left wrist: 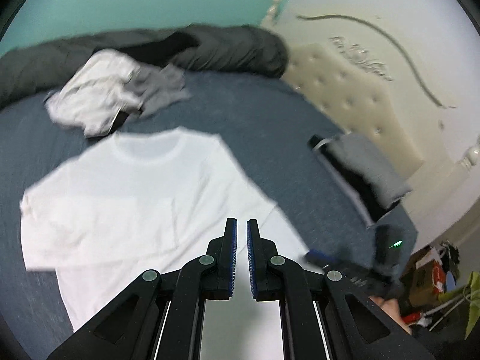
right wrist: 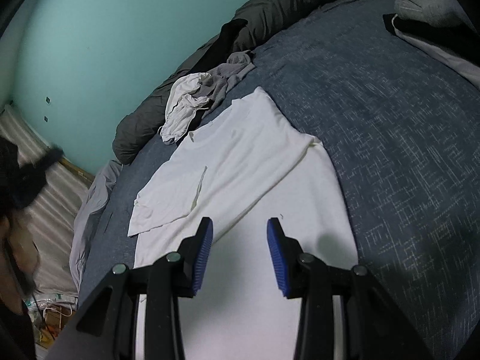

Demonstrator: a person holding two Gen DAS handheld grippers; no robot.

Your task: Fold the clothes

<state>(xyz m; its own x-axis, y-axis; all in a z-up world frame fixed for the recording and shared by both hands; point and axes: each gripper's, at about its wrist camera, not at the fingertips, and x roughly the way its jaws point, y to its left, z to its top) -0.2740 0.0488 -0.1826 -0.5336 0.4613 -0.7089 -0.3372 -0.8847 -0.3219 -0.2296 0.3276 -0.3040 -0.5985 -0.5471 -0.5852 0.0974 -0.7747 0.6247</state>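
Observation:
A white T-shirt lies spread on the blue bed cover, collar toward the far side; it also shows in the right wrist view, with one sleeve folded over the body. My left gripper hovers above the shirt's lower half, its jaws nearly together with a narrow gap and nothing between them. My right gripper is open and empty above the shirt's lower part. The right gripper also shows, blurred, in the left wrist view at the shirt's right edge.
A heap of white and grey clothes lies beyond the shirt's collar, also in the right wrist view. A dark grey duvet runs along the teal wall. A grey and black garment lies near the cream headboard. Clutter sits on the floor.

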